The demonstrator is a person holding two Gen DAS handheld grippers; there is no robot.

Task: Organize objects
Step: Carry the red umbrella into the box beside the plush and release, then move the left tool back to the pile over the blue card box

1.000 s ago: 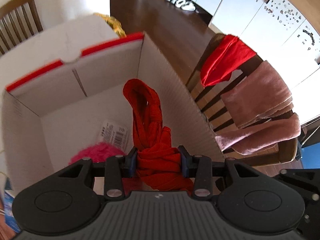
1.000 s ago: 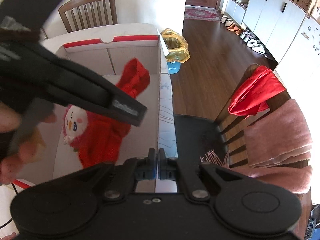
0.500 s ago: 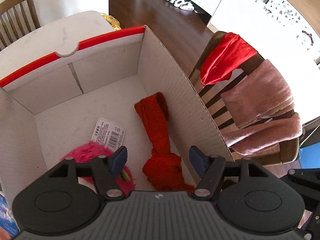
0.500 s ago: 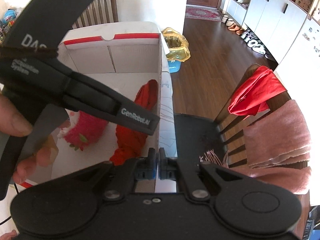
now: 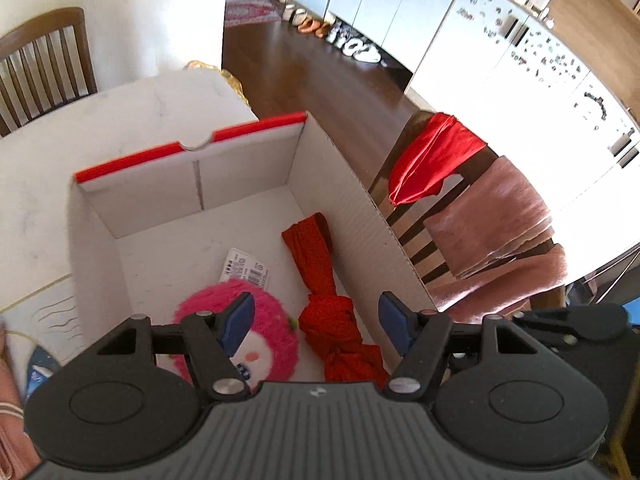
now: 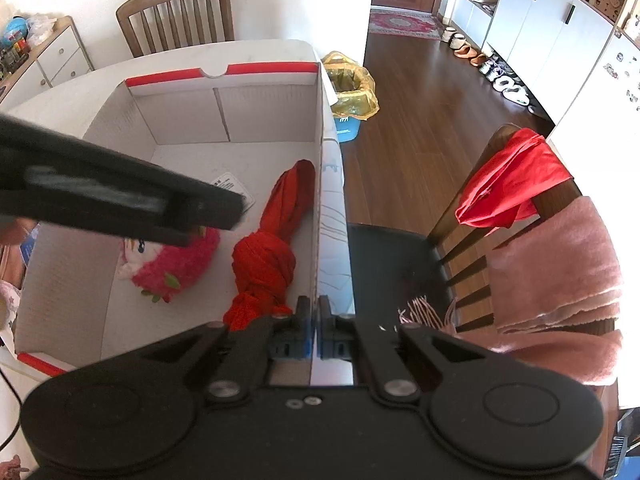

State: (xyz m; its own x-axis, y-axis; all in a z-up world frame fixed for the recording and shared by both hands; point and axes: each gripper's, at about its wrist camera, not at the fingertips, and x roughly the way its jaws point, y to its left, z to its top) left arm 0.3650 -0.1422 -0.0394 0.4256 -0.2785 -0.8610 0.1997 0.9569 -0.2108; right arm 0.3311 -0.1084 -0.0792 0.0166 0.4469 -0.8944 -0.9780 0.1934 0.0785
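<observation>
The white box [image 5: 352, 200] lies below the left gripper [image 5: 316, 322], whose jaws stand spread and empty above the knotted red scarf [image 5: 332, 320]. Only the right view shows the right gripper [image 6: 315, 330] pinching the box's wall, left of a chair [image 6: 472, 216].

- A white table [image 6: 256, 50] carries an open white box [image 6: 276, 104] with red-edged rims.
- On the box floor lie a knotted red cloth [image 5: 328, 312], a pink plush toy [image 5: 264, 336] and a paper tag [image 5: 246, 270].
</observation>
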